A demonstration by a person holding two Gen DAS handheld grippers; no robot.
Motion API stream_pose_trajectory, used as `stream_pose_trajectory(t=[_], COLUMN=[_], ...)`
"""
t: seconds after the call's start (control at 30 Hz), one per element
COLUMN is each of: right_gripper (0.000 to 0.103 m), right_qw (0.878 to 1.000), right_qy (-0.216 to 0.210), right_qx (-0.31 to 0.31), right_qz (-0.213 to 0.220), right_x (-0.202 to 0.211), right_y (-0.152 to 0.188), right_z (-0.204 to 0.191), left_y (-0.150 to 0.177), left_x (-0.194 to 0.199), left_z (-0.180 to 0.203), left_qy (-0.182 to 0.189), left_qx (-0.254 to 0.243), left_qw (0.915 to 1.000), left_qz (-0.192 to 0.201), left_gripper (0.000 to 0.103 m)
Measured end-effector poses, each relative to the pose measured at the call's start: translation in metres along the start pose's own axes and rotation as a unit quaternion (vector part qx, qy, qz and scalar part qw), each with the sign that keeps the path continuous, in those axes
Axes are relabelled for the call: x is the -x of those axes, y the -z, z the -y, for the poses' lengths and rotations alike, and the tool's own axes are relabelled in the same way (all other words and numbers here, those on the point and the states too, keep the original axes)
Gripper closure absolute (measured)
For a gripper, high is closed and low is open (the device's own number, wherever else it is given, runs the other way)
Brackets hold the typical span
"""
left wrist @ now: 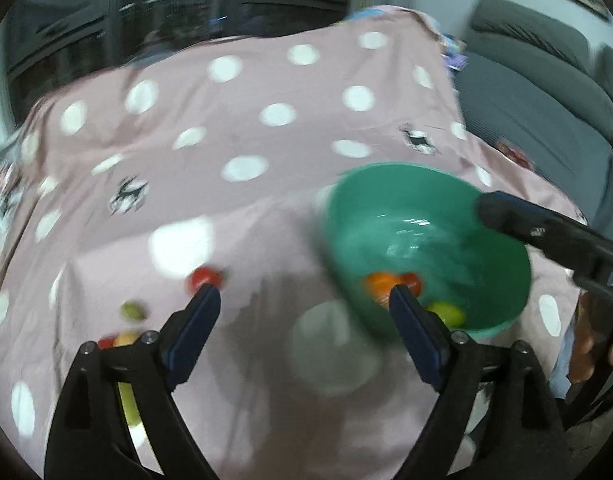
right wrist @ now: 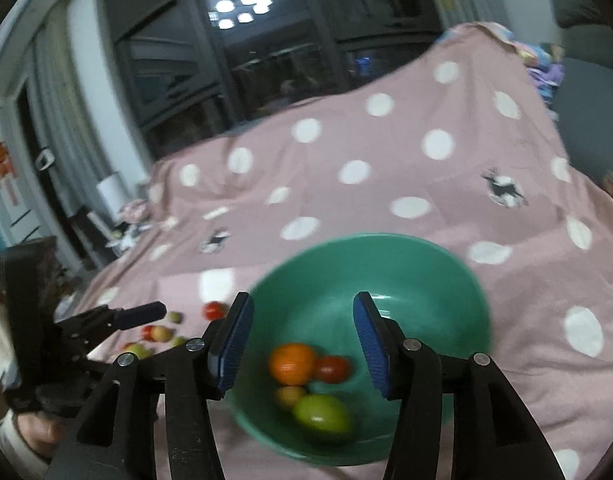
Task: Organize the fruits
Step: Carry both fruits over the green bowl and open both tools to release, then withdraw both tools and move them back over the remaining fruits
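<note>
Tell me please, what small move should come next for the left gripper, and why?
Probably move the left gripper, open and empty, forward-left to the red fruit on the pink cloth. Several fruits already sit in the green bowl, while this one lies loose just beyond its left fingertip.

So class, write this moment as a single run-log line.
left gripper: open, empty | right gripper: open, above green bowl | bowl: orange, three other fruits | cloth: loose fruits remain
</note>
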State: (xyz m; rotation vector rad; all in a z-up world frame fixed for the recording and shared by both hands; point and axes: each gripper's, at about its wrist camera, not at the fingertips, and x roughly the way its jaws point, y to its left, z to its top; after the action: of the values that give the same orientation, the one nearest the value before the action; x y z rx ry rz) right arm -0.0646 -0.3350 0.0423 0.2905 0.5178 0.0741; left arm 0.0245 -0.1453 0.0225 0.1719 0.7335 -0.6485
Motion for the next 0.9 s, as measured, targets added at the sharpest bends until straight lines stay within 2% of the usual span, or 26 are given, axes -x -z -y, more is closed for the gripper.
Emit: stream_pose_trajectory(t=[0.1,0.2,0.3,0.4,0.53,0.73,0.9], right_gripper=[0.049,0.047,0.046,0.046,0.047,0.047,0.047], right_qw=[0.998,0.992,0.985,0.977,0.970,0.962,0.961], right_qy=[-0.042,-0.091,-0.108,-0.111,-0.105,-0.100,-0.101], right_qx=[0.035,0.080,0.113,0.135,0.149,0.172,0.165], right_qz=[-0.011,-0.038,-0.078,-0.123,-0.160,-0.184,-0.198], right_x=[-0.006,-0.018,-0.037,-0.060,-0.087,-0.123,-0.134], right_y=[0.002,0.011,0.022,0.037,0.044,0.041,0.049], right_z=[-0.027,-0.063,-0.092,-0.114,-0.135,-0.165,-0.166], left_y=[0.016,0.035,0.054,0.074,0.094,0.101,0.098], left_x=[0.016,0.034,0.048,0.056,0.062,0.064,0.063], left_z=[-0.033,-0.064,-0.089,-0.109,-0.125,-0.142,-0.149], left_qy=[-0.030,-0.064,-0.085,-0.097,-0.098,-0.088,-0.079], left_qx=[0.032,0.055,0.069,0.086,0.096,0.100,0.096], left_qw=[0.9990,0.9964,0.9940,0.9913,0.9899,0.9904,0.9917], left_qz=[-0.004,-0.003,-0.011,-0.026,-0.036,-0.037,-0.032], left_gripper=[0.016,0.016,0.016,0.016,0.016,0.016,0.017])
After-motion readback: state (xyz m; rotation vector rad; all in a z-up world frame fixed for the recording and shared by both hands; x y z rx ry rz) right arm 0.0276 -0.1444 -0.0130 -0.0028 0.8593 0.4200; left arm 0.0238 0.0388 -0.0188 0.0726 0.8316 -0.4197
